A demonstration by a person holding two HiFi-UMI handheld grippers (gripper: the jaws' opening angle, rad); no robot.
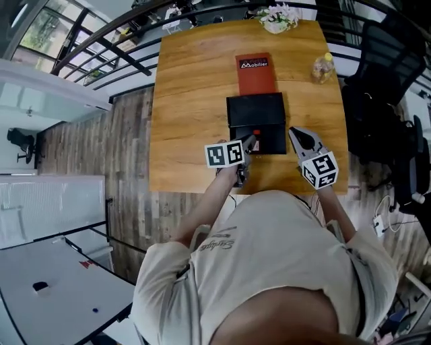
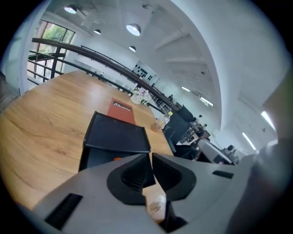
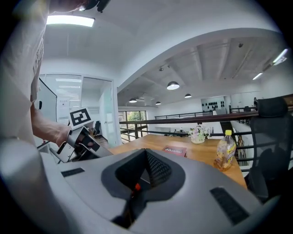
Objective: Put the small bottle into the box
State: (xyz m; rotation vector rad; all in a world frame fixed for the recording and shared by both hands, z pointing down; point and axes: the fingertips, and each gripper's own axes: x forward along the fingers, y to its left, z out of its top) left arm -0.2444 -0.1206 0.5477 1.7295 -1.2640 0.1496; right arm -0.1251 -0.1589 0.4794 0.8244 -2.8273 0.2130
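A black box [image 1: 255, 110] lies in the middle of the wooden table [image 1: 182, 101], and it shows again in the left gripper view as the black box [image 2: 116, 133]. At its near edge I see a small red-tipped thing [image 1: 256, 133], likely the small bottle; most of it is hidden. My left gripper [image 1: 250, 141] sits right at that edge with its jaws together. In its own view the left gripper [image 2: 151, 157] has nothing visible between the tips, and the red tip [image 2: 117, 159] peeks out left of them. My right gripper [image 1: 294, 131] hovers shut beside the box's right side.
A red lid or booklet [image 1: 256, 73] lies just beyond the box. A clear drink bottle with a yellow cap [image 1: 323, 67] stands at the far right, and flowers [image 1: 279, 17] stand at the far edge. A railing runs past the table, and a dark chair [image 1: 377, 101] stands to its right.
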